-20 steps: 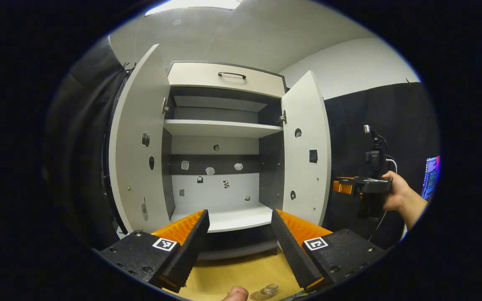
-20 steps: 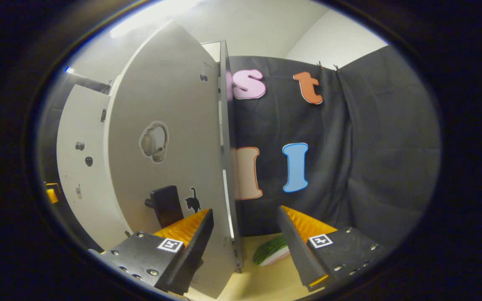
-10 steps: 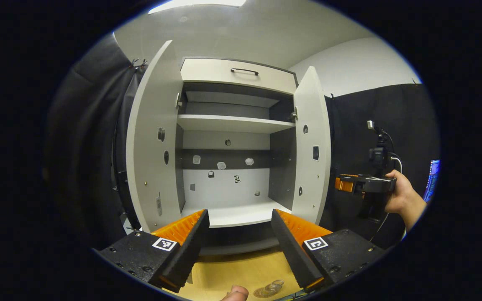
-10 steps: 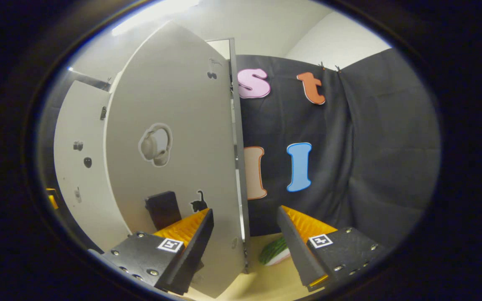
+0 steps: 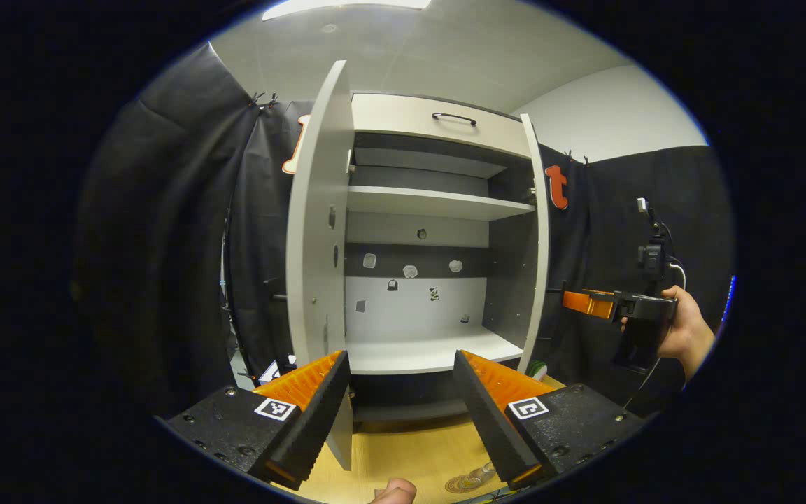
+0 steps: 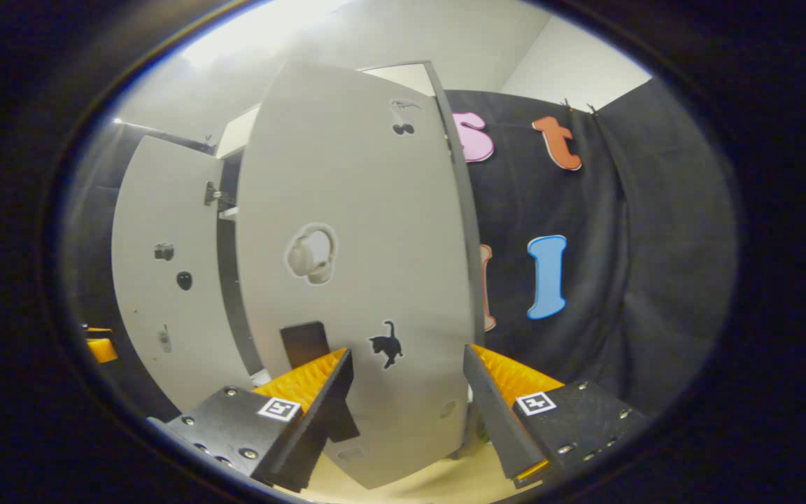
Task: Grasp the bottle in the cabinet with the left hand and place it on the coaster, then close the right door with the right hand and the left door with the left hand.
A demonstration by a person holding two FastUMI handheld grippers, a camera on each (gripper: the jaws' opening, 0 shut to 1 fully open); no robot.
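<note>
The white cabinet [image 5: 417, 203] stands with both doors open. Its left door [image 5: 319, 238] and right door [image 5: 541, 252] look nearly edge-on in the left gripper view. My left gripper [image 5: 400, 357] is open in front of the lower shelf [image 5: 424, 350], holding nothing. At the bottom edge a clear bottle [image 5: 474, 479] rests on a round coaster [image 5: 457, 484]. My right gripper [image 6: 406, 357] is open, close to the right door's outer face [image 6: 361, 210], beside its black handle [image 6: 305, 341]. A hand [image 5: 683, 334] holds that gripper [image 5: 588, 302] right of the cabinet.
The cabinet stands on a wooden table [image 5: 403, 451]. A drawer with a black handle [image 5: 455, 117] tops it. A green and white object [image 5: 536, 368] lies by the right door's foot. A small camera on a stand [image 5: 651, 252] rises behind the hand. Black cloth walls surround everything.
The left gripper view has shifted, so the cabinet sits further right and both doors look narrower. The right gripper has turned towards the right door, whose outer face now spreads across its view.
</note>
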